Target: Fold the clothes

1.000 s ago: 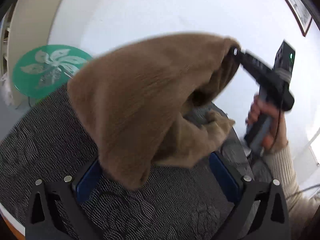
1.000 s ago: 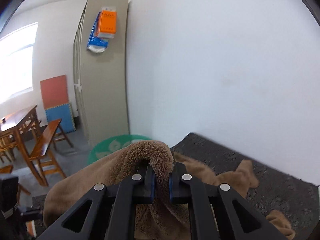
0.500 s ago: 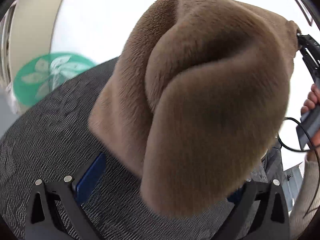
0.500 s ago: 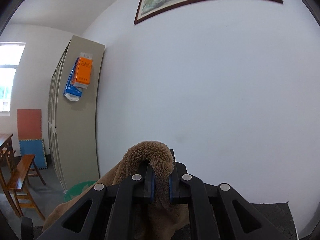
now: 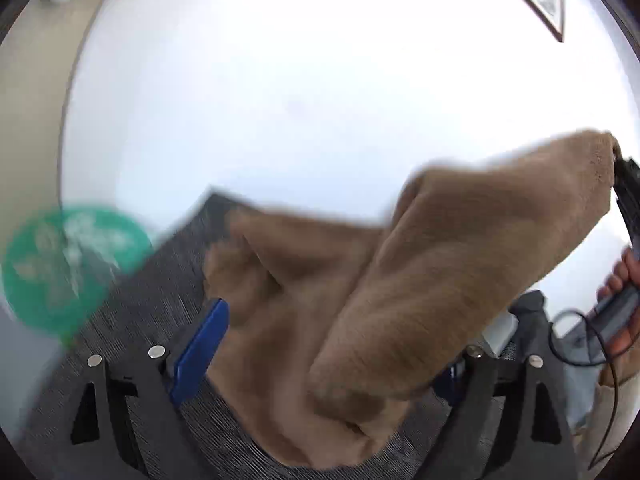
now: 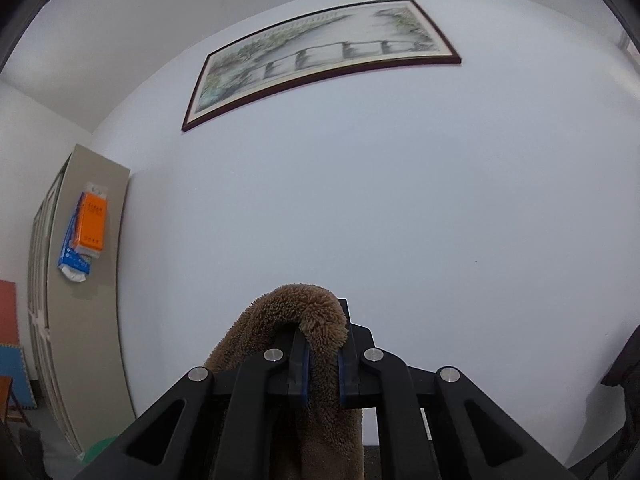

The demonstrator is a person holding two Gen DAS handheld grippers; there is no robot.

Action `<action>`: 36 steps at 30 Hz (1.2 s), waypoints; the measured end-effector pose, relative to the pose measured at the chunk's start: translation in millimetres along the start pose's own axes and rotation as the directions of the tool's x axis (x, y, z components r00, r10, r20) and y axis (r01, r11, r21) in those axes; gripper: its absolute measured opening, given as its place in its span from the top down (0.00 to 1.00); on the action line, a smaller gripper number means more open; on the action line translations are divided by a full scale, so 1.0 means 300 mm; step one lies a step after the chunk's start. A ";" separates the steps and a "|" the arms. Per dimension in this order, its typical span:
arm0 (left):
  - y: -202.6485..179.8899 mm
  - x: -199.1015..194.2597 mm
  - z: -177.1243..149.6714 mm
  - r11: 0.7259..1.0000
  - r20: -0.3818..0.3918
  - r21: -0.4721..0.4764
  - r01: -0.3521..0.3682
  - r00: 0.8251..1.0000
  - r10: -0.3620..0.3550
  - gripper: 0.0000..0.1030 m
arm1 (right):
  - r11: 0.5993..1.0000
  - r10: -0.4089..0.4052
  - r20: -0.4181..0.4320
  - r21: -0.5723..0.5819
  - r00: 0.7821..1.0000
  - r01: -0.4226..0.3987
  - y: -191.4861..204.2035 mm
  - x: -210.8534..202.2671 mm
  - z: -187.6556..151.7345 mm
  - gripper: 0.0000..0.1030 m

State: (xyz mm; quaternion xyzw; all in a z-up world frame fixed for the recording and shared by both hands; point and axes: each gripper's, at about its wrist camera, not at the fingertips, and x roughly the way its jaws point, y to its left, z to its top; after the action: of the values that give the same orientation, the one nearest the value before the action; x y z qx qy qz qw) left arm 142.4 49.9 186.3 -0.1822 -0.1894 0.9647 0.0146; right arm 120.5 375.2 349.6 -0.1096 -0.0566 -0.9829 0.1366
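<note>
- Right claw (image 6: 322,364) sits at the lower centre of its own view, clamped on a tuft of the brown fleece garment (image 6: 304,312), which arches over the blue pads and hangs down between the black fingers.
- Left claw (image 5: 320,356) stands wide apart at the bottom of its view, its blue pad (image 5: 200,350) just beside the garment (image 5: 400,288) without gripping it.
- From there the garment drapes up toward the right edge, lower folds lying on the grey patterned tabletop (image 5: 132,308).
- Farther off hangs a framed painting (image 6: 320,60).
</note>
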 end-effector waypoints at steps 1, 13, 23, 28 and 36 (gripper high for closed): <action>-0.010 -0.023 0.036 1.000 0.038 0.024 -0.019 0.999 0.018 0.12 | 1.000 -0.014 0.019 -0.005 1.000 0.014 -0.010 -0.021 0.013 0.90; -0.169 -0.359 0.335 0.978 0.459 0.183 -0.101 0.888 0.006 0.00 | 0.988 -0.084 0.339 -0.095 0.937 0.122 0.056 -0.334 0.268 0.90; -0.226 -0.725 0.488 0.933 0.708 0.270 -0.239 0.706 -0.024 0.00 | 0.967 -0.120 0.504 -0.136 0.856 0.215 0.092 -0.475 0.460 0.90; -0.251 -0.741 0.568 0.906 0.727 0.308 -0.291 0.686 -0.026 0.00 | 0.933 -0.124 0.580 -0.208 0.805 0.294 0.177 -0.528 0.479 0.90; -0.292 -0.684 0.597 0.834 0.622 0.465 -0.297 0.780 -0.068 0.00 | 0.907 -0.180 0.513 -0.243 0.839 0.343 0.153 -0.489 0.442 0.90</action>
State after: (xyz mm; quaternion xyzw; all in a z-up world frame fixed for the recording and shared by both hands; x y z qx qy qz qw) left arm 266.2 46.9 444.0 0.1418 0.1073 0.9823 -0.0586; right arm 297.6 387.7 448.0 -0.3615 0.0596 -0.9296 -0.0390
